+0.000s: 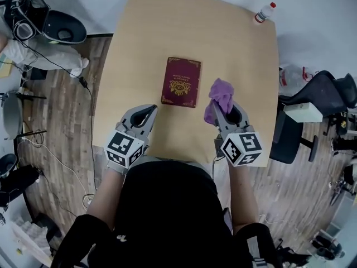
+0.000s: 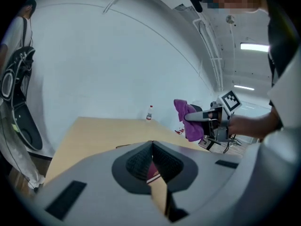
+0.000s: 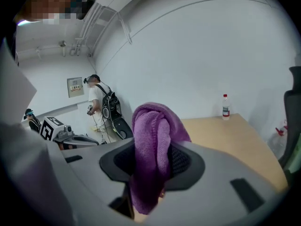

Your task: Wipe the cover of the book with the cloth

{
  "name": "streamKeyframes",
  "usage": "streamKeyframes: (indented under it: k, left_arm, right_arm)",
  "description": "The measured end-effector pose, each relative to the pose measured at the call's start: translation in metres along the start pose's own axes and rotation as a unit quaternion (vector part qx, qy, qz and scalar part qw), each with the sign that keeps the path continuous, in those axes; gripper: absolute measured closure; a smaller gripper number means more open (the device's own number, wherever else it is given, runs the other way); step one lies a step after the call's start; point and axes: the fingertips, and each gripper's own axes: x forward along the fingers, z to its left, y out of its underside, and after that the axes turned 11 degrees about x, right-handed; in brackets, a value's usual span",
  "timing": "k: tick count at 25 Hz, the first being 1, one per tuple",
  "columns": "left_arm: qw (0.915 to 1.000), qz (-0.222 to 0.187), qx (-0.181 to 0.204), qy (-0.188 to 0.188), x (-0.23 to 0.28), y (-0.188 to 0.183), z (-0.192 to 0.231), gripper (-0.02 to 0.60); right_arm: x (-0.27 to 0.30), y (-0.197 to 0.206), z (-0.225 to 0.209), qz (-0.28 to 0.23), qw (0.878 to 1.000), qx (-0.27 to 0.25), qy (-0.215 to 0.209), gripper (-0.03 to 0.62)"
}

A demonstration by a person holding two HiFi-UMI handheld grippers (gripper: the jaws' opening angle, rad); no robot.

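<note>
The dark red book (image 1: 181,82) carries a gold emblem and gold lettering too small to read. It is a flat hard-edged rectangle lying closed near the middle of the pale wooden desk (image 1: 234,49), with bare wood open on every side. The right gripper (image 1: 222,109) has its fingers clenched on a purple cloth (image 1: 220,96). The cloth is soft, knitted-looking terry, bunched over the tips and hanging in folds just beside the book's right edge. The left gripper (image 1: 149,111) sits near the book's lower left corner, its ribbed fingers pressed together with nothing between them. A clear bottle (image 1: 264,13) with a red cap and an unreadable label stands at the desk's far right corner.
</note>
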Motion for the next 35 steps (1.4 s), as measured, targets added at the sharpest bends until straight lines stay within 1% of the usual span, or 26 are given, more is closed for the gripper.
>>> streamKeyframes:
  k: [4,8,13,17,19,22,24,29,35]
  left_arm:
    - [0.9994,0.02,-0.004,0.028,0.026,0.024,0.013,0.563]
    - [0.9982,0.039,0.0,0.045,0.052,0.049,0.027,0.563]
    - [0.9958,0.063,-0.017,0.063,0.079,0.079,0.038,0.563]
    - [0.9934,0.081,-0.025,0.076,0.097,0.097,0.043,0.563]
    - [0.9923,0.089,-0.036,0.078,0.103,0.105,0.046,0.563]
    - [0.9897,0.099,-0.067,0.078,0.113,0.117,0.05,0.563]
    - [0.9882,0.107,-0.078,0.077,0.119,0.124,0.052,0.563]
    - [0.9845,0.132,-0.087,0.076,0.131,0.142,0.053,0.563]
    - [0.982,0.154,-0.084,0.07,0.141,0.157,0.052,0.563]
  right_arm:
    - [0.034,0.005,-0.014,0.018,1.0,0.006,0.019,0.436]
    - [0.071,0.01,-0.025,0.034,0.999,0.007,0.036,0.437]
    - [0.117,0.024,-0.042,0.06,0.997,0.008,0.046,0.437]
    - [0.152,0.041,-0.064,0.086,0.994,0.012,0.06,0.437]
    - [0.167,0.049,-0.077,0.097,0.993,0.016,0.071,0.437]
    - [0.185,0.062,-0.098,0.115,0.989,0.026,0.088,0.437]
    - [0.194,0.07,-0.109,0.124,0.987,0.035,0.095,0.437]
    - [0.217,0.086,-0.131,0.144,0.983,0.035,0.108,0.437]
    - [0.245,0.096,-0.139,0.166,0.98,0.017,0.109,0.437]
